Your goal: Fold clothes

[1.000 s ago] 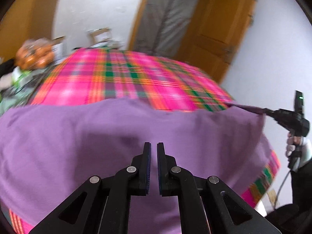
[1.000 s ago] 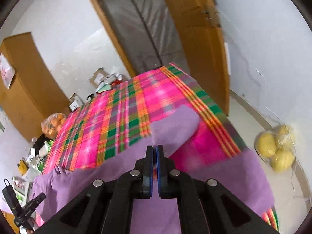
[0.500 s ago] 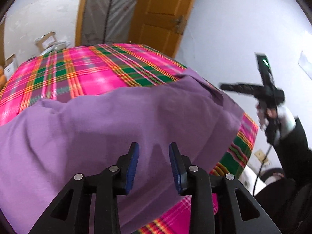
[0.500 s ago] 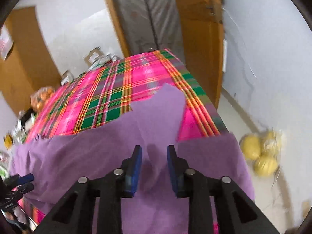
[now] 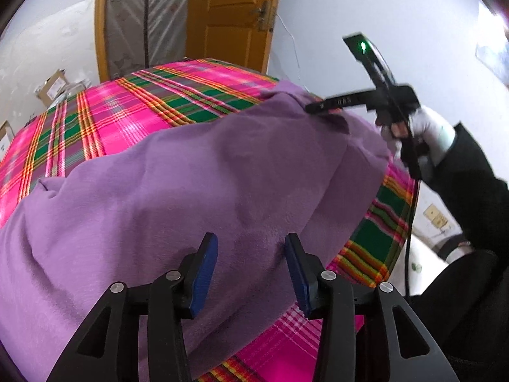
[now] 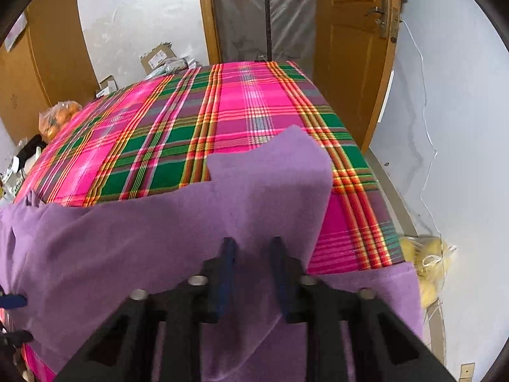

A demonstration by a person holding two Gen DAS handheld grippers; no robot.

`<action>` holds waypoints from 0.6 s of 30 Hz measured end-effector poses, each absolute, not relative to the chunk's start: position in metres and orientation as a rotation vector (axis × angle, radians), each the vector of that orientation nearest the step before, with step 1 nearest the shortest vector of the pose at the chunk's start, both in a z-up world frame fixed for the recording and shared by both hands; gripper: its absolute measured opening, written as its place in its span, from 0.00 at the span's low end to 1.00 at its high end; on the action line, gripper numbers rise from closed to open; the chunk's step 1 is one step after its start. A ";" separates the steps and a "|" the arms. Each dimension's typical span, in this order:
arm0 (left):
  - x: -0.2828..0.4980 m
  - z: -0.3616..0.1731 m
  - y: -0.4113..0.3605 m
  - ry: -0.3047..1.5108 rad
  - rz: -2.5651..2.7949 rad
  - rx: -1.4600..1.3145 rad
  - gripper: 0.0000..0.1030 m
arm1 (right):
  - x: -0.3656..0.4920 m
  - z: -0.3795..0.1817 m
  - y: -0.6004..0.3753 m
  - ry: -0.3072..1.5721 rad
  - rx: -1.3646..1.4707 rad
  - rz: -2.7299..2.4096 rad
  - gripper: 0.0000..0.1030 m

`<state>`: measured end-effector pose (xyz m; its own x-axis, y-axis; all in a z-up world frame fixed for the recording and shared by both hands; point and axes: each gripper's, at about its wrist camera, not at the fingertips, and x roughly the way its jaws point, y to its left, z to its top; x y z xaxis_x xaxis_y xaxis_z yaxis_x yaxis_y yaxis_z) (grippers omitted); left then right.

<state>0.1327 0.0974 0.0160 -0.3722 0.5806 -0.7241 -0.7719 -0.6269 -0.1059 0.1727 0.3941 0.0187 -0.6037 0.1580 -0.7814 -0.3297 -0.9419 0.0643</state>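
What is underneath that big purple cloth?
The purple cloth lies on a pink and green plaid cover, which shows all round it. What the plaid itself hides, a bed or a table, cannot be seen.

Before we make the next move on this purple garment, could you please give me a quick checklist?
1. Left gripper free of cloth: ok. Its fingers are opening, with nothing pinched and the purple garment beneath them.
2. Right gripper holding the garment: cannot tell. Its fingers look apart but blurred, with cloth between them.
3. Garment lying flat: not ok. It bulges, and a flap sticks out at the far edge.
4. Room on the plaid cover beyond the garment: ok.
5. Grippers apart from each other: ok.
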 end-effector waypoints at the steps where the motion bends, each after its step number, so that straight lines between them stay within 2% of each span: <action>1: 0.135 0.015 0.099 0.331 2.052 -0.952 0.44 | 0.175 0.021 0.395 0.304 -1.213 2.582 0.03; 3: 0.136 0.013 0.102 0.349 2.049 -0.949 0.31 | 0.177 0.026 0.400 0.325 -1.183 2.591 0.03; 4: 0.135 0.012 0.102 0.345 2.049 -0.948 0.16 | 0.179 0.029 0.402 0.335 -1.168 2.595 0.03; 5: 0.135 0.012 0.102 0.335 2.049 -0.946 0.10 | 0.180 0.032 0.404 0.345 -1.153 2.598 0.03; 8: 0.133 0.013 0.100 0.304 2.054 -0.938 0.05 | 0.189 0.046 0.415 0.429 -1.065 2.618 0.02; 18: 0.133 0.039 0.076 0.169 2.091 -0.857 0.04 | 0.284 0.079 0.438 0.711 -0.778 2.556 0.02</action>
